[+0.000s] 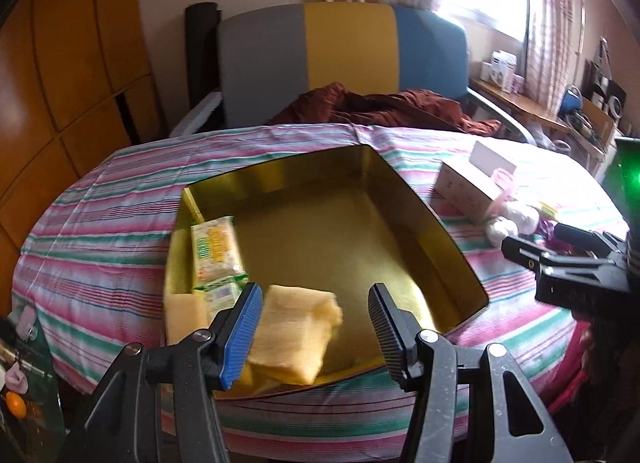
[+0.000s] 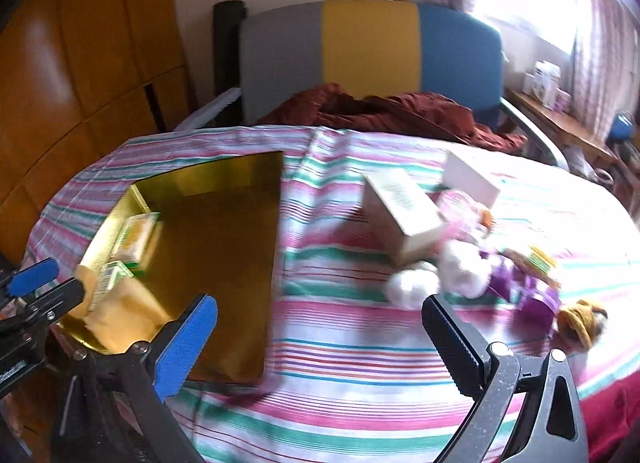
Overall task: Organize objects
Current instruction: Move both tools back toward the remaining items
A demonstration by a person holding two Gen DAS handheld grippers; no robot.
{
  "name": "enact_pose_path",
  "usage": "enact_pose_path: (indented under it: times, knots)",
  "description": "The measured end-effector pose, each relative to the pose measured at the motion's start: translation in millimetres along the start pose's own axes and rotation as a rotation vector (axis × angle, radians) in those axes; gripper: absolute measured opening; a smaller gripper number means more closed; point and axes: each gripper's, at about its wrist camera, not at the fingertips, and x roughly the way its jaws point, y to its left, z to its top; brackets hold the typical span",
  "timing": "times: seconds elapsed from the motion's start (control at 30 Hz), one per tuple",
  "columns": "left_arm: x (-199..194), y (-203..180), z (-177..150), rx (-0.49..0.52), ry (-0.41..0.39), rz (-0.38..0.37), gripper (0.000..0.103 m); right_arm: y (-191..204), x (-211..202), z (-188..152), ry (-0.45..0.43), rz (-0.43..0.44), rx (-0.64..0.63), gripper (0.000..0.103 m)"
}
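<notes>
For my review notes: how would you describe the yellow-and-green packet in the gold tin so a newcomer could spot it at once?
Find the gold tin on the striped tablecloth. Along its left wall lies the yellow-and-green packet, lengthwise, behind a smaller green-and-white packet. Unlike the plain pale-yellow pad lying near the tin's front edge, it is glossy and printed.

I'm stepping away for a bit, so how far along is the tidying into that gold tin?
Started only. The gold tin already holds two green-and-yellow packets and a yellow cloth along its left side. Both the left gripper and right gripper are open and empty. The beige box, white plush toy and purple items remain on the striped cloth.
</notes>
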Motion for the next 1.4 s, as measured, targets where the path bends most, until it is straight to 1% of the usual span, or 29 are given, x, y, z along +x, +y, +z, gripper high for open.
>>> enact_pose_path:
  times: [0.2, 0.4, 0.6, 0.67, 0.8, 0.87, 0.9, 0.97, 1.07, 1.17, 1.23, 1.3, 1.33, 1.4]
  knots:
    - [4, -21, 4, 0.044, 0.014, -0.049, 0.056, -51, 1, -5, 0.033, -0.087, 0.097, 0.103]
    - [13, -40, 12, 0.082, 0.031, -0.087, 0.056, -121, -7, -2, 0.049, -0.195, 0.240, 0.103]
    - [22, -63, 24, 0.125, 0.047, -0.126, 0.057, -180, -22, 9, 0.015, -0.289, 0.337, 0.103]
    - [25, -72, 30, 0.136, 0.053, -0.147, 0.062, -199, -24, 11, 0.002, -0.307, 0.368, 0.103]
    - [35, -88, 47, 0.134, 0.073, -0.203, 0.065, -228, -23, 7, -0.014, -0.295, 0.444, 0.103]
    - [40, -97, 57, 0.135, 0.078, -0.220, 0.067, -237, -20, 1, -0.012, -0.257, 0.498, 0.103]
    - [43, -101, 63, 0.132, 0.081, -0.230, 0.067, -239, -18, -1, -0.004, -0.241, 0.518, 0.103]
    - [52, -110, 75, 0.122, 0.094, -0.248, 0.072, -242, -17, -3, -0.006, -0.212, 0.546, 0.103]
    - [71, -124, 95, 0.092, 0.125, -0.295, 0.078, -242, -15, -3, 0.001, -0.193, 0.554, 0.103]
    - [93, -138, 110, 0.074, 0.161, -0.305, 0.080, -240, -12, -4, 0.008, -0.167, 0.553, 0.103]
    - [112, -147, 120, 0.044, 0.195, -0.317, 0.081, -239, -12, -3, 0.007, -0.156, 0.548, 0.103]
    - [130, -150, 128, -0.011, 0.234, -0.320, 0.082, -238, -10, -3, 0.009, -0.140, 0.547, 0.103]
    - [140, -151, 131, -0.045, 0.251, -0.321, 0.085, -238, -11, -4, 0.011, -0.133, 0.546, 0.103]
    - [160, -153, 137, -0.099, 0.293, -0.312, 0.086, -236, -9, -3, 0.017, -0.117, 0.538, 0.103]
